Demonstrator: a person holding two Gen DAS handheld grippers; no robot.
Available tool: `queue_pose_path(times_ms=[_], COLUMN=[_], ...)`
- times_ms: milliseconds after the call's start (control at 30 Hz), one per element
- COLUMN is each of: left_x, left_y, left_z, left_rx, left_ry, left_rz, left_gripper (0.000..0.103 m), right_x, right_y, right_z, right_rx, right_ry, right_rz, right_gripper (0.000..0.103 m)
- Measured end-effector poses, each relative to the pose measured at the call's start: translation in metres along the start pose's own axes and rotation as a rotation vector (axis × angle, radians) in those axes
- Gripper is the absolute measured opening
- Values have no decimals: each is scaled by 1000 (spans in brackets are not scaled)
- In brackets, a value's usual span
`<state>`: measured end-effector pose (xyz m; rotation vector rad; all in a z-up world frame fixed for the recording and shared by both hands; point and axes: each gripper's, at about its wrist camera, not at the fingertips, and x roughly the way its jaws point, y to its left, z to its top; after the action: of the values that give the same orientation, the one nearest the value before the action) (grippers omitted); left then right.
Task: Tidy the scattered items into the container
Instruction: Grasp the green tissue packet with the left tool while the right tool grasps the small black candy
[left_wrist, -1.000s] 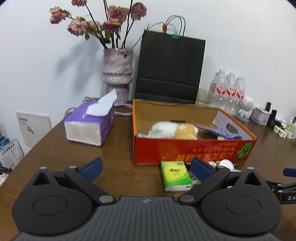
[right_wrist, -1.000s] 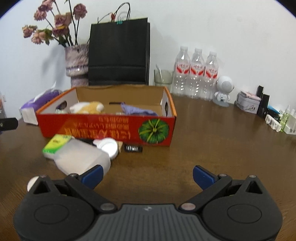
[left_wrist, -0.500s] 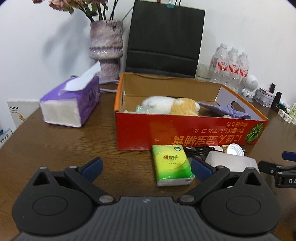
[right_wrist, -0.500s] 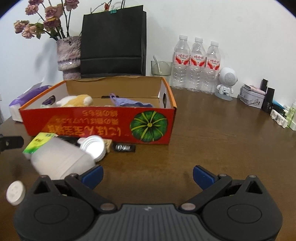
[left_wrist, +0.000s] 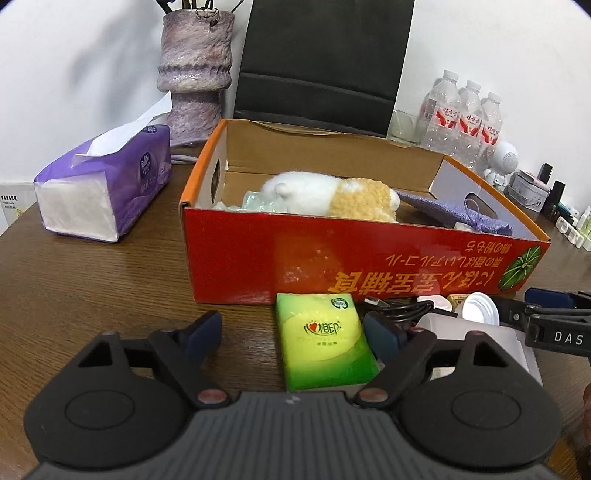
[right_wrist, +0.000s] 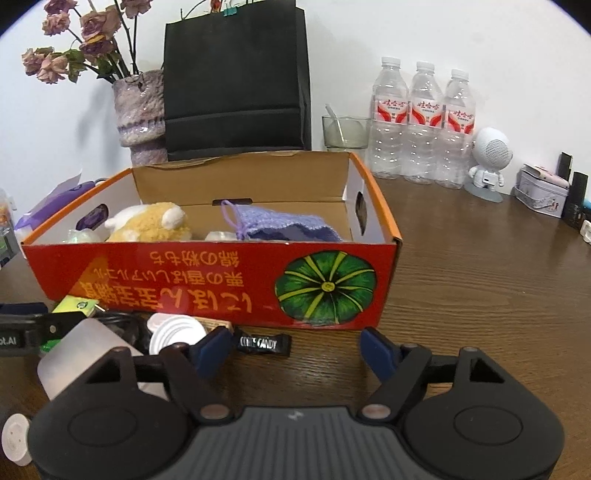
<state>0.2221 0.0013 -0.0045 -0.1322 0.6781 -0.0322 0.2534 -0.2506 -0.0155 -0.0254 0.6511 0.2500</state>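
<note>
My left tongs were closing around the green tissue packet, untouched; right tongs closing near the black candy wrapper; squareness mattered.

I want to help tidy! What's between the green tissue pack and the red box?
Nothing: bare table between the tissue pack and the box, in the left wrist view.

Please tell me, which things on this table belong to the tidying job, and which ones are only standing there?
For the job:
red box
green tissue pack
black candy wrapper
white lid
black cable

Only standing there:
vase
black bag
water bottles
purple tissue box
</note>
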Motion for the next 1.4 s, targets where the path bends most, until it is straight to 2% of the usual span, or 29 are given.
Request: queue_pose_path(times_ms=[200,267,400,533,567,600,633,667,700,800,1067,1400], left_x=[-3,-5,-5,-5,-5,-5,-6,-7,-8,-11,-24,-35], left_y=[2,5,7,5,4,4,3,3,3,5,9,6], left_z=[-2,-3,-3,-4,-4,-4,-4,-4,-4,-6,-7,-11], left_rx=[30,24,25,45,51,58,65,69,71,52,42,44], left_ry=[-3,-4,-4,-3,-2,-2,-5,-8,-9,-15,-56,-81], left_rz=[3,2,6,11,11,13,11,6,4,-19,-27,-28], left_gripper=[82,82,82,81,79,71,65,48,47,47,47,47], right_x=[3,2,2,5,6,5,5,4,3,0,-19,-43], right_y=[-4,-7,-13,-3,1,4,5,6,7,8,15,17], right_z=[1,2,2,1,0,-1,-2,-1,-1,-3,-6,-8], right_rx=[17,23,40,-14,-36,-55,-61,-62,-68,-77,-109,-85], right_ry=[6,7,8,17,16,13,10,8,6,-7,-59,-94], right_rz=[30,23,37,38,27,21,28,36,41,42,39,31], right_gripper=[76,66,66,64,61,57,48,30,24,17,16,16])
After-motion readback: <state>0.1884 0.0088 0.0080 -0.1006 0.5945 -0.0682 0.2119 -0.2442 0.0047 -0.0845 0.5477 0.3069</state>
